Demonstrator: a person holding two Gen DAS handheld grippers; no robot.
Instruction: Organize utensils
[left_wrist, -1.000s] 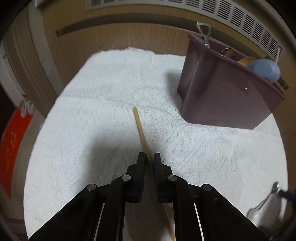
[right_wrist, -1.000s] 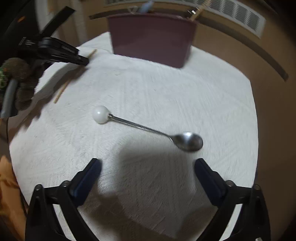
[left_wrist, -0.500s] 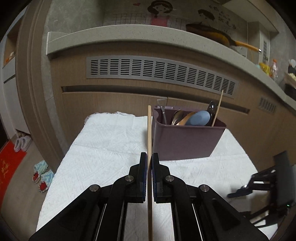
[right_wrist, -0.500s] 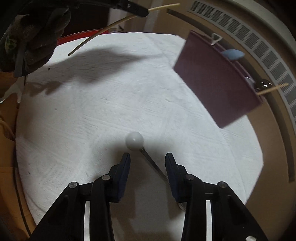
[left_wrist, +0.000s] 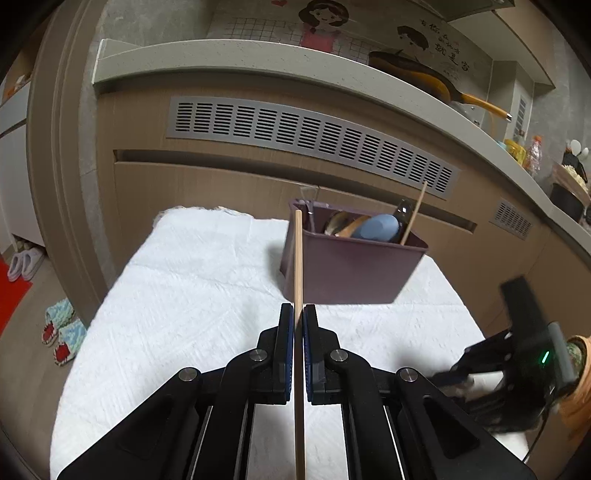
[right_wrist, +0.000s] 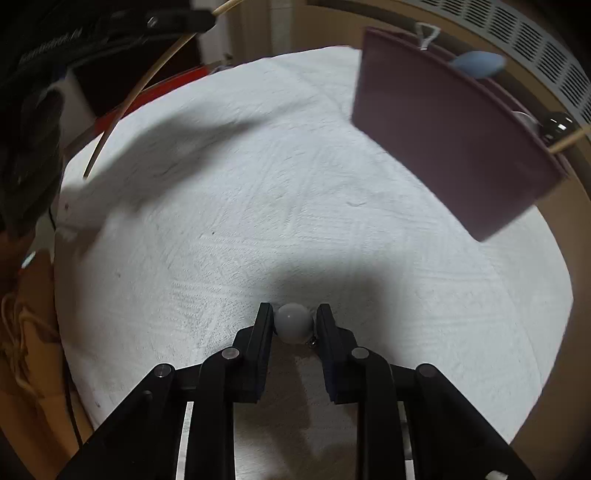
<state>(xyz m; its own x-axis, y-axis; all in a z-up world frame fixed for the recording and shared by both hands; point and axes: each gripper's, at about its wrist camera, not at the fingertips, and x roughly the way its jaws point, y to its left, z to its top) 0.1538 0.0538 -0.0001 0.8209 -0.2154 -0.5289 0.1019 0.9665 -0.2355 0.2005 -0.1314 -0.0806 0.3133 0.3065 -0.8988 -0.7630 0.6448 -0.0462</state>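
The left gripper (left_wrist: 299, 317) is clamped tight on 1 chopstick (left_wrist: 297, 258), its pads pressed on the stick part-way along. The stick runs straight out along the jaw line, its far tip ahead of the jaws and its near end trailing back under the gripper body. The bin (left_wrist: 351, 269) stands on the towel (left_wrist: 192, 280) ahead and just right of that tip, with 1 more chopstick (left_wrist: 413, 214), a blue spoon (left_wrist: 376, 227) and other utensils already upright in it. The stick's long axis points nearly at the bin's left corner, so my reading is that the drop needs a small shift right and a tilt toward upright to get it over the rim.

The right gripper (right_wrist: 294, 321) points steeply down at the towel (right_wrist: 258, 177), jaws narrow and closing, with the white ball (right_wrist: 294, 322) of the spoon handle between the pads; they look to be touching it on both sides. The handle runs back from the ball under the gripper, mostly hidden. From these jaws the bin (right_wrist: 454, 136) lies well ahead and to the right. The left gripper is the nearer to it and looks set to deposit first.
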